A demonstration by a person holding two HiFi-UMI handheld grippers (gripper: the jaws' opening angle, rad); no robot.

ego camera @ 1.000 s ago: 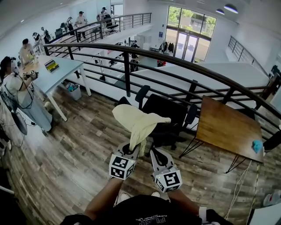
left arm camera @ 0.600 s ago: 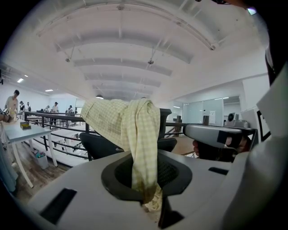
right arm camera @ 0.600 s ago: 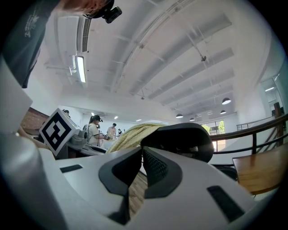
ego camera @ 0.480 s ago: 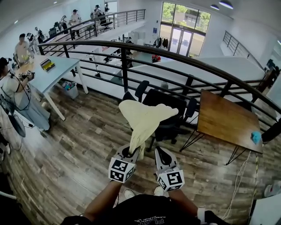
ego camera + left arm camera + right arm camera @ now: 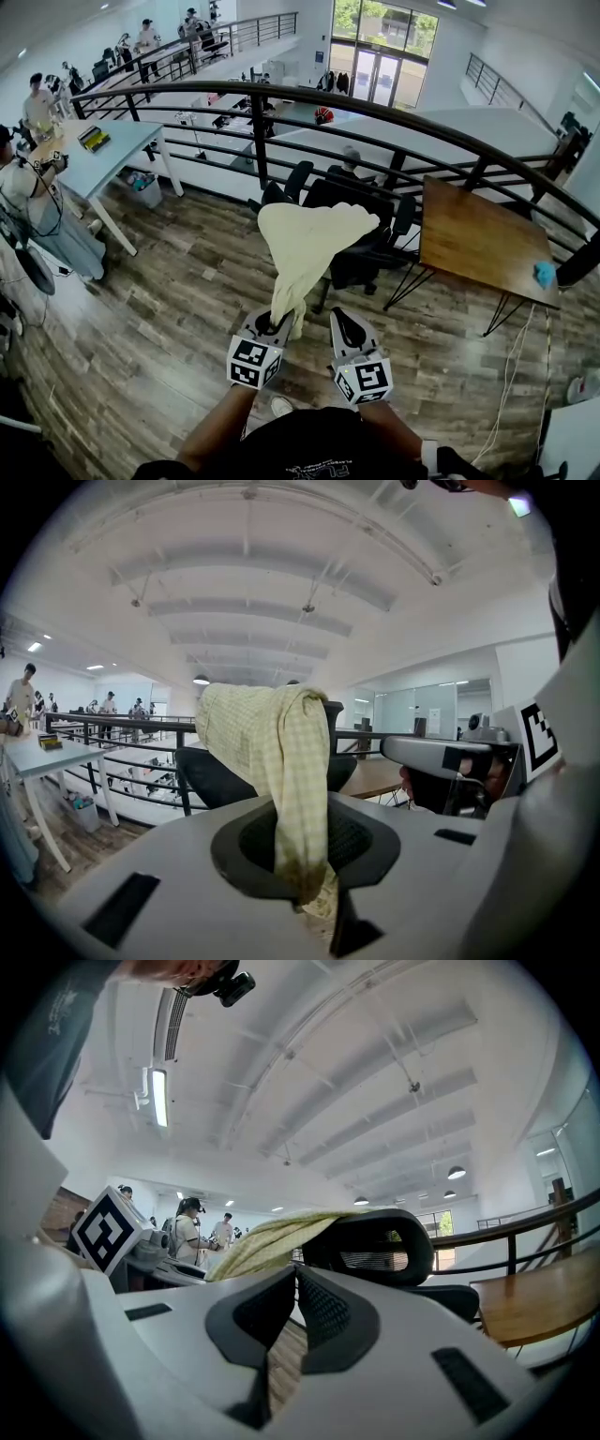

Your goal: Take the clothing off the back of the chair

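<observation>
L tool (image 5: 274,324) is clamped on the shirt (image 5: 305,246). In the left gripper view a twisted bunch of pale yellow checked cloth sits pinched btwn the jaws, w/ a small bit poking out under them. From the grip the shirt runs up toward 12 o'clock in the head view and fans out wide. Its far end is draped over the top of the back of the chair (image 5: 366,239), a black office chair on wheels. The right gripper view shows the same: cloth lies across the top edge of the chair back and slopes down toward 9 o'clock.

R tool (image 5: 343,324) is just beside the L tool, at its 3 o'clock, and holds nothing. Its jaws are closed tip to tip, and only a thin slit lower down shows the floor (image 5: 141,319) thru it. It points at the chair, apart from the shirt.

Chair stands on the wood plank floor, close to a dark curved railing (image 5: 281,101) at its 12 o'clock. A brown wooden tabletop (image 5: 473,248) is at the chair's 3 o'clock, w/ a small blue thing (image 5: 545,274) near its far corner. A white tabletop (image 5: 98,159) is at 10 o'clock in the head view, w/ ppl around it.
</observation>
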